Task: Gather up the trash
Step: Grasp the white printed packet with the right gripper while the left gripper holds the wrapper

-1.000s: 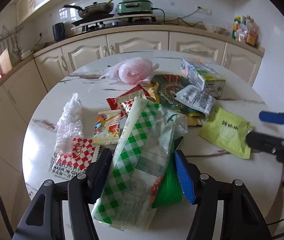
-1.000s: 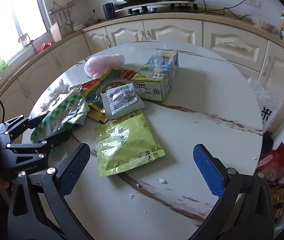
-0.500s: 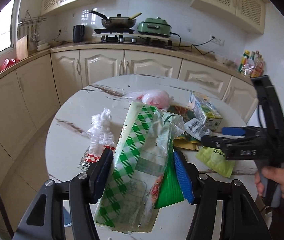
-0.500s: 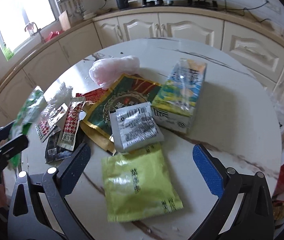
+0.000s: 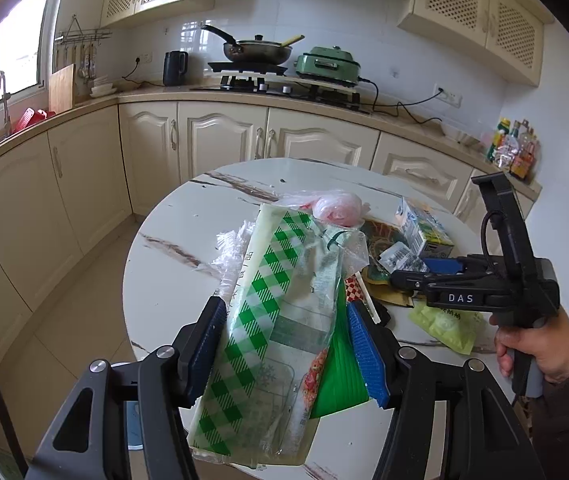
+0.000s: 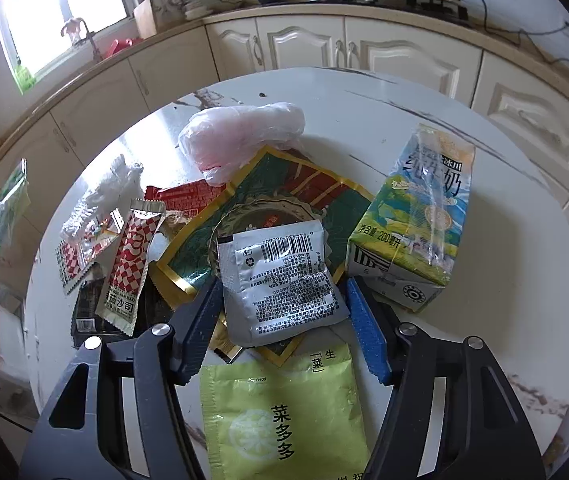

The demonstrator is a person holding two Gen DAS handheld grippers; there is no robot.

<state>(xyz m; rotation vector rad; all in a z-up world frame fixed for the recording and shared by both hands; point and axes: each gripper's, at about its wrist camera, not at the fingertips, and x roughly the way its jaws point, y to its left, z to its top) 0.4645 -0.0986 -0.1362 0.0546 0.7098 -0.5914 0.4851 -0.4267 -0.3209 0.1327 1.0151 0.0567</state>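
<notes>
My left gripper (image 5: 286, 344) is shut on a green-checked plastic wrapper (image 5: 272, 304) and holds it lifted off the round marble table (image 5: 172, 264). My right gripper (image 6: 284, 324) is open, its fingers on either side of a grey sachet (image 6: 280, 280) that lies on a green and gold packet (image 6: 284, 192). A milk carton (image 6: 416, 208) lies right of it, a lime-green packet (image 6: 284, 416) below, a pink bag (image 6: 240, 136) behind. Red-checked ketchup sachets (image 6: 128, 264) and crumpled clear plastic (image 6: 104, 192) lie to the left.
The right gripper with the hand that holds it shows in the left wrist view (image 5: 424, 276), over the pile. Cream cabinets (image 5: 220, 140) and a counter with a stove and pan (image 5: 256, 52) run behind the table. Tiled floor (image 5: 76, 312) lies to the left.
My left gripper has lifted the checked wrapper up and back from the table. My right gripper has moved forward over the pile and narrowed around the grey sachet.
</notes>
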